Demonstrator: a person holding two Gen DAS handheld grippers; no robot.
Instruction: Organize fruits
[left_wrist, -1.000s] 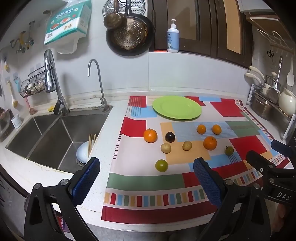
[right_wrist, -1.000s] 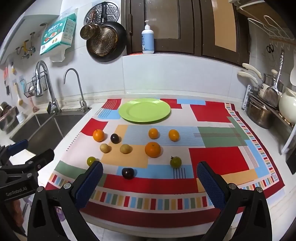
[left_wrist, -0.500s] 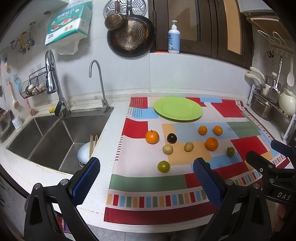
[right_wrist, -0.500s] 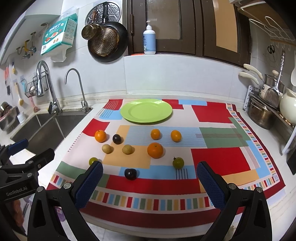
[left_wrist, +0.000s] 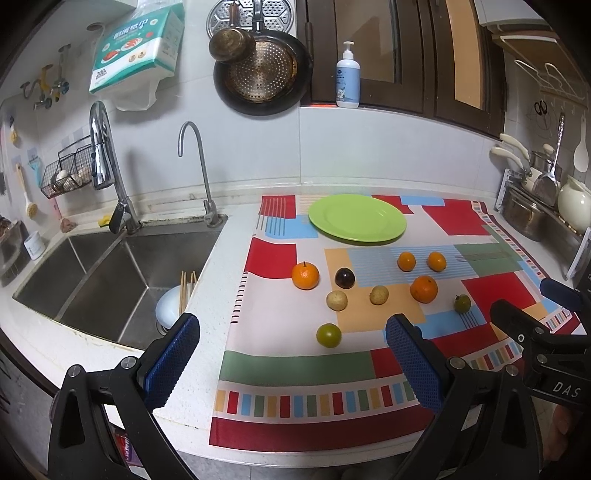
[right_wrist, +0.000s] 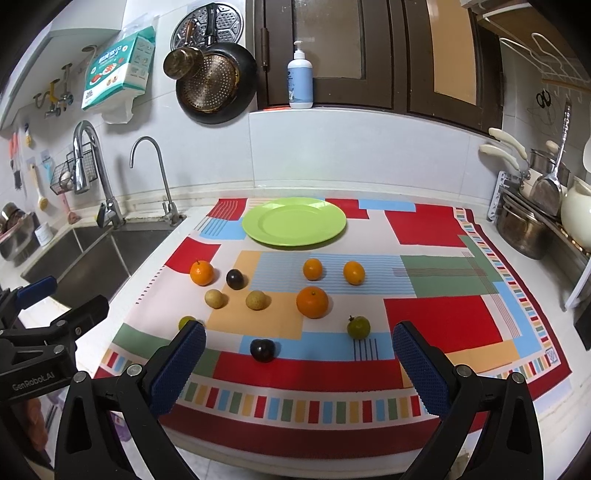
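So the table (right_wrist: 436, 458) has a big patchwork cloth (right_wrist: 436, 229) over it, sink (left_wrist: 110, 266) off to the left, and an empty green plate (right_wrist: 294, 220) at the back of the cloth. None of the fruit is on the plate yet, it's all scattered loose in front of it: a big orange (right_wrist: 312, 302), a stemmed orange (right_wrist: 201, 273), two small oranges (right_wrist: 313, 268), two tan ones (right_wrist: 256, 300), two dark plums (right_wrist: 262, 350) and two green ones (right_wrist: 358, 327).

Left gripper (left_wrist: 291, 363) and right gripper (right_wrist: 298, 369) both hang near the front edge, jaws spread wide, holding nothing.

My take: start with the closest fruit, like that front plum. Come straight down so the pads straddle it, squeeze gently since round fruit rolls, then set it on the plate rather than dropping it.
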